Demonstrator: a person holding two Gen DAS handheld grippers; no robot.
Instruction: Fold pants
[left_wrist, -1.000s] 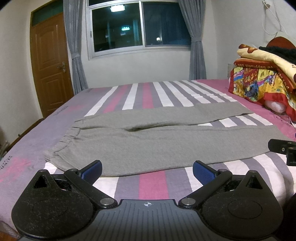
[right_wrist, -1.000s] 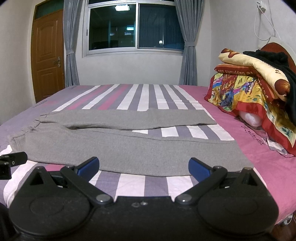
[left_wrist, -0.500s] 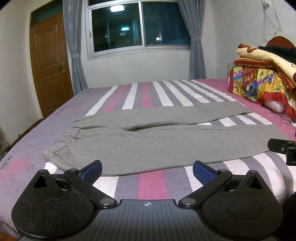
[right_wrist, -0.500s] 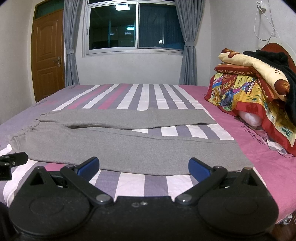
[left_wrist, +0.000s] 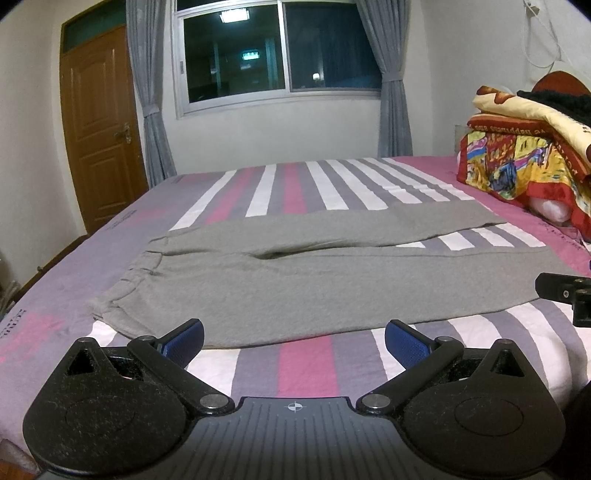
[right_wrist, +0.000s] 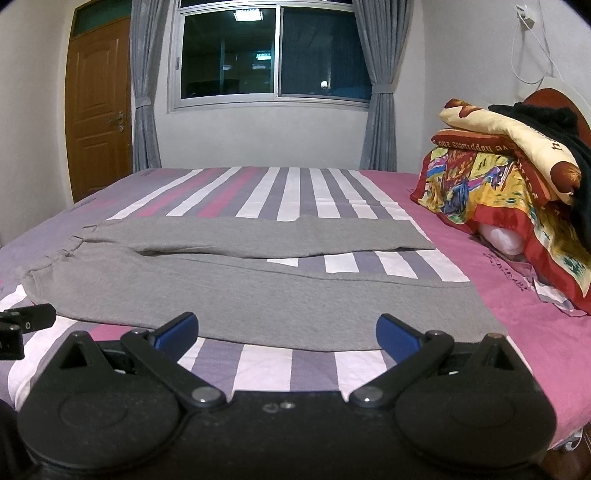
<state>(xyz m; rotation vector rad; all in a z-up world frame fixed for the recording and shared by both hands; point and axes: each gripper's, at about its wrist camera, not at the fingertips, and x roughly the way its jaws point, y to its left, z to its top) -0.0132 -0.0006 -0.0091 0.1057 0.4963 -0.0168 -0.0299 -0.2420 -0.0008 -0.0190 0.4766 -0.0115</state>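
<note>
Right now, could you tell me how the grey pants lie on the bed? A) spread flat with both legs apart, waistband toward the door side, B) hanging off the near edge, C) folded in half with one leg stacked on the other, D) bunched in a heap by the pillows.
A: the grey pants lie flat on the striped bed, striped sheet showing between the two legs, waistband at the door side.
</note>
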